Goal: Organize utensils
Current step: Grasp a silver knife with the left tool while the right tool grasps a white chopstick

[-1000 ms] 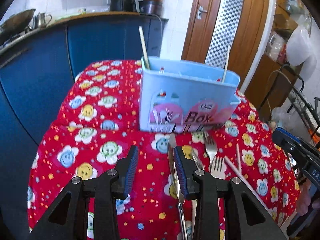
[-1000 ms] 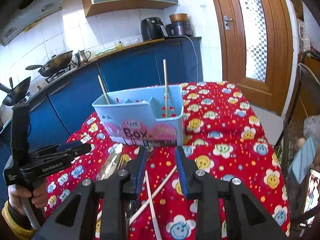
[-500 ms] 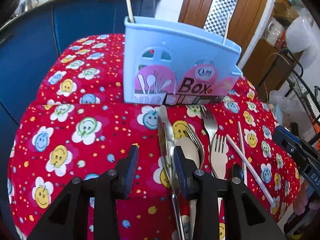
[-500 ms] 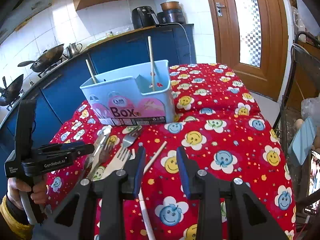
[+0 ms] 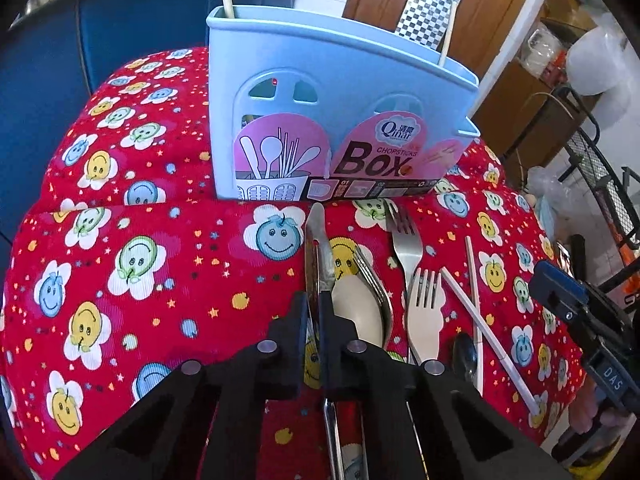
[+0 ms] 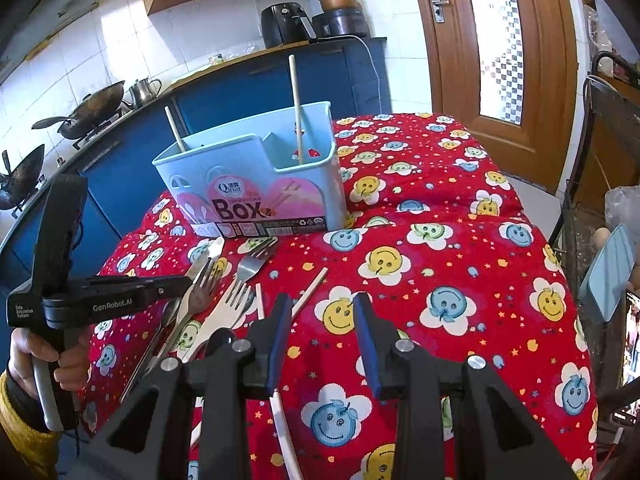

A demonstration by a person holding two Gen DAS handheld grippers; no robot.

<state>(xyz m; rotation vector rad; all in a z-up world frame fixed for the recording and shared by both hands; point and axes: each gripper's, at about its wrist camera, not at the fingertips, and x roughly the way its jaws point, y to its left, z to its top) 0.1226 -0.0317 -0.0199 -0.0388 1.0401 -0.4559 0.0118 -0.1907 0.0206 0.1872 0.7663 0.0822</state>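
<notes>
Steel butter knife (image 5: 318, 248) lies pinched between the nearly closed left tongs (image 5: 314, 312) on the red smiley-flower cloth of the worktop (image 5: 160, 280), pointing to 12 o'clock at the pale blue plastic holder (image 5: 320, 92) printed "Qinar CHOPSTICKS Box". Only the right wrist view shows that handle's "GenRobot.AI" marking and the right tongs (image 6: 322, 312), spread wide and holding nothing over a white chopstick (image 6: 310, 292).

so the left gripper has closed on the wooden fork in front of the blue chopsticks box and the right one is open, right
Not the wooden fork: the left wrist view shows the left gripper shut on the table knife. The blue chopsticks box and the open right gripper are as stated.
</notes>
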